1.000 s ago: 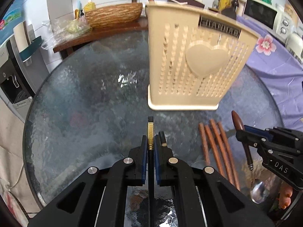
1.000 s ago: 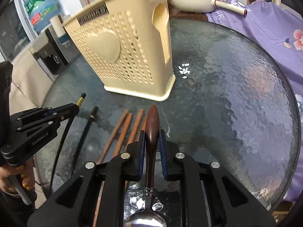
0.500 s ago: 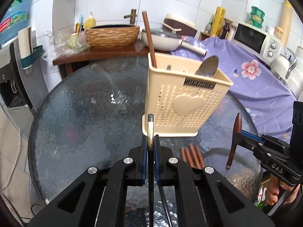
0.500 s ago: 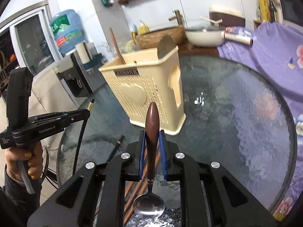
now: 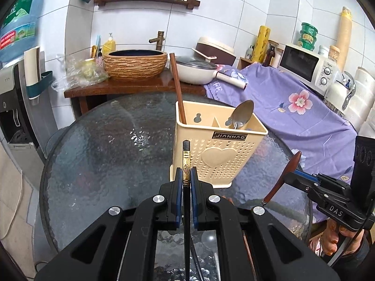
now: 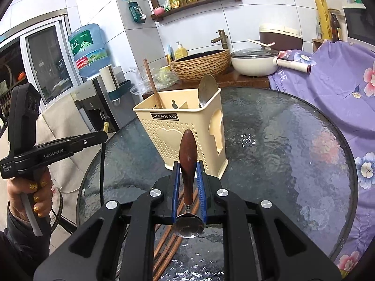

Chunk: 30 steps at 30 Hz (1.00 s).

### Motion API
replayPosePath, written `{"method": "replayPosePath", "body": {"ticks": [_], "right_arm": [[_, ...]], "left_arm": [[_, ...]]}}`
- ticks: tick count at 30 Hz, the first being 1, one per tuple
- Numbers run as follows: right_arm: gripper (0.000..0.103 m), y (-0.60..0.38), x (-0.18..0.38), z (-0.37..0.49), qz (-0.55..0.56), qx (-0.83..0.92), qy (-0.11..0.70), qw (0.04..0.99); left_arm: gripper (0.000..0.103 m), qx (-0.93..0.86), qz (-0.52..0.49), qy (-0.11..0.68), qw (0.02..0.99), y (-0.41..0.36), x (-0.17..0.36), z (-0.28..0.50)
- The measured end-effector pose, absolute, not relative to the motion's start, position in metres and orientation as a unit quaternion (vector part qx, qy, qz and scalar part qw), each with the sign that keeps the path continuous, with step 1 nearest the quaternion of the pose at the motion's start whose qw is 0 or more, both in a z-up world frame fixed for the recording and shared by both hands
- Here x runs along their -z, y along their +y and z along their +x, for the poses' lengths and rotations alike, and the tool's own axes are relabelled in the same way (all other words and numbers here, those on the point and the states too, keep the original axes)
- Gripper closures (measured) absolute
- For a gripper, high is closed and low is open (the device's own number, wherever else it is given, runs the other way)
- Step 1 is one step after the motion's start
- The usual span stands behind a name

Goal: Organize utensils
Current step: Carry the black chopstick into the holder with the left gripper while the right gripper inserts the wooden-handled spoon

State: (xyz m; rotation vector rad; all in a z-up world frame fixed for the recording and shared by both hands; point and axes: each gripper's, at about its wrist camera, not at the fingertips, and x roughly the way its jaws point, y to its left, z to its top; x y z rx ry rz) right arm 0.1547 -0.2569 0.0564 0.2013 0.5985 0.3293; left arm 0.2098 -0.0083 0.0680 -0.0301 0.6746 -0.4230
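A cream plastic utensil holder (image 5: pixel 220 149) stands on the round glass table (image 5: pixel 105 145); it also shows in the right wrist view (image 6: pixel 185 135). A brown chopstick (image 5: pixel 178 93) leans in its left compartment and a metal spoon (image 5: pixel 241 114) in its right. My left gripper (image 5: pixel 186 175) is shut on a black chopstick with a gold band (image 5: pixel 186 164), held above the table in front of the holder. My right gripper (image 6: pixel 188 175) is shut on a spoon with a brown wooden handle (image 6: pixel 188 154), bowl hanging down, also raised before the holder.
Several brown chopsticks (image 6: pixel 173 234) lie on the glass under my right gripper. Another black chopstick (image 5: pixel 195 257) lies below my left gripper. Behind the table are a wooden counter with a woven basin (image 5: pixel 136 64), a white pan (image 5: pixel 194 70) and a purple flowered cloth (image 5: pixel 293 117).
Both grippers have risen from the table with their utensils and pulled back. The holder now appears smaller and its open top shows.
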Motion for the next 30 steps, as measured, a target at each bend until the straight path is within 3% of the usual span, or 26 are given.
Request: {"method": "replayPosePath", "body": {"ticks": [11,30], "right_arm": [[0.088,-0.249,-0.089,0.161,0.083,-0.177,0.276,0.941],[0.088,-0.238,-0.209,0.210,0.065,-0.177,0.197,0.962]], "left_arm": [[0.096,0.220,-0.027,0.295,0.929,-0.004,-0.103,0.207],[0.096,0.228,-0.035,0.167,0.958,-0.018,-0.235,0.217]]}}
